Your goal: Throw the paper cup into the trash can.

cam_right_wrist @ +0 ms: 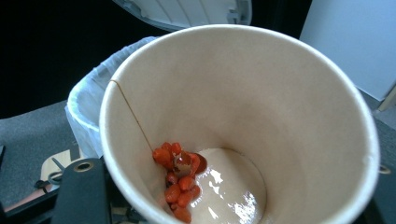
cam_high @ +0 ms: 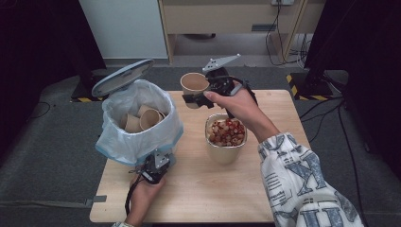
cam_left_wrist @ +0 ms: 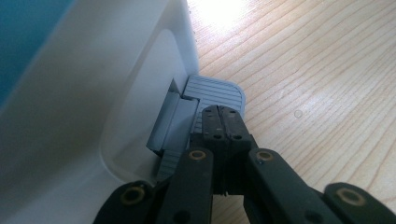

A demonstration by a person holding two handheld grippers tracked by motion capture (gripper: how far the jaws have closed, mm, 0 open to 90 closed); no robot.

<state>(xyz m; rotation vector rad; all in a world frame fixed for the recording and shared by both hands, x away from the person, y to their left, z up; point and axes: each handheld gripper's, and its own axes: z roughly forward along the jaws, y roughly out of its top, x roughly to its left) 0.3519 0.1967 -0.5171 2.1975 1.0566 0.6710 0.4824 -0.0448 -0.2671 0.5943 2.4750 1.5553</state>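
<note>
Matt paper cup [cam_high: 194, 84], wood-grain table [cam_high: 203, 189]

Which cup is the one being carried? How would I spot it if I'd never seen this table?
Start at the white bin with the blue-edged bag on the table's left. Just right of its open lid, the right gripper holds a tan paper cup in the air. The other cups lie in the bin, and the big tub stands on the table heaped with red bits; this cup has just a few at the bottom.

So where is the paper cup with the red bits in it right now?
In the high view the paper cup is held by the right gripper above the table's far edge, between the open pedal bin and the food-filled container.
</note>
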